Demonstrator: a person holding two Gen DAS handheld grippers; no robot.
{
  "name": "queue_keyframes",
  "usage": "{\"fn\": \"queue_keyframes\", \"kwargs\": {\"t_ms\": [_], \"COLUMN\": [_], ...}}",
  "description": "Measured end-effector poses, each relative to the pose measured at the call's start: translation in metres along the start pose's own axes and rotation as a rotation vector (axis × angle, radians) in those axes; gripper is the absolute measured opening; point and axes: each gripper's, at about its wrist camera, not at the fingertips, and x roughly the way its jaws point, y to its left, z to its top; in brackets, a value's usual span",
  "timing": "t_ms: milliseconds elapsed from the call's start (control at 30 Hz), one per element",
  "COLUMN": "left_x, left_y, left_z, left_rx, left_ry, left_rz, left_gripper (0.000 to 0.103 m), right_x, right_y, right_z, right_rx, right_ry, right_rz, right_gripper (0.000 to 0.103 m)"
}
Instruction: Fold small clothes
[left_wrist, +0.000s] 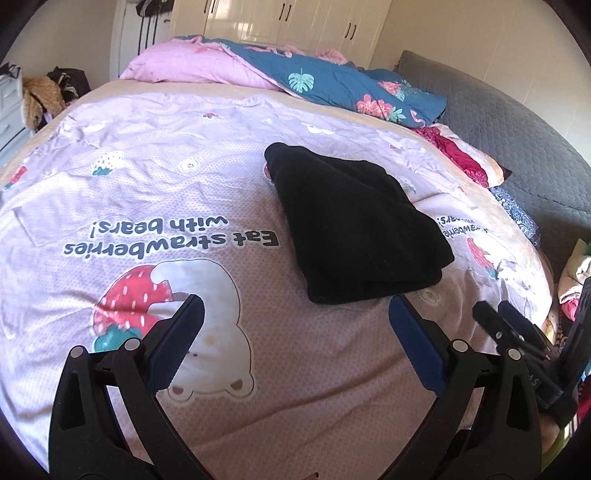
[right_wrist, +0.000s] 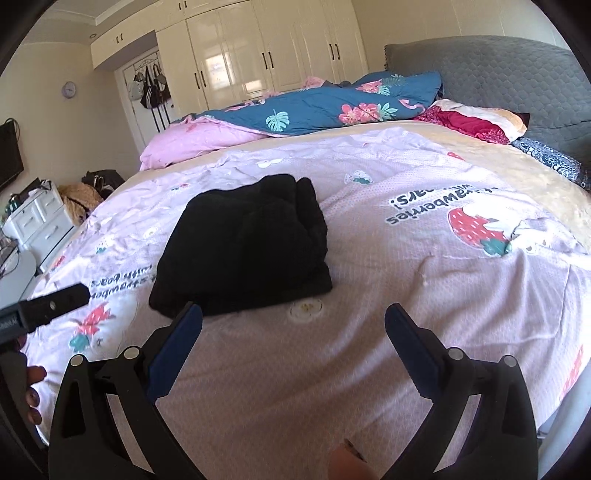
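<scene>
Both claws stand apart and empty, left claw (left_wrist: 296, 319) and right claw (right_wrist: 293, 323). Folded black garment (left_wrist: 354, 225) lies on the bed (left_wrist: 314, 387) just ahead, between them.

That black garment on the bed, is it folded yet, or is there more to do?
It looks done: the black garment lies as a compact layered bundle on the pink strawberry bedspread. Nothing is in hand: the left gripper and the right gripper both have open jaws, short of the bundle. No other small clothes waiting to be folded are clearly visible.
</scene>
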Motion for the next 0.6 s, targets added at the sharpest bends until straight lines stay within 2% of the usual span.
{"fn": "queue_keyframes", "kwargs": {"t_ms": [233,600], "left_x": [-0.015,-0.024], "left_y": [-0.004,-0.007], "left_z": [-0.016,-0.04], "left_rx": [-0.01,-0.007], "left_ry": [-0.027,-0.031], "left_rz": [0.009,0.042], "left_gripper": [0.094,0.094], "right_x": [-0.022,-0.044], "right_y": [0.005,0.015], "right_z": [-0.008,-0.032], "right_rx": [-0.042,-0.106], "right_ry": [-0.051,-0.053], "right_rz": [-0.01,-0.008], "right_gripper": [0.099,0.099]}}
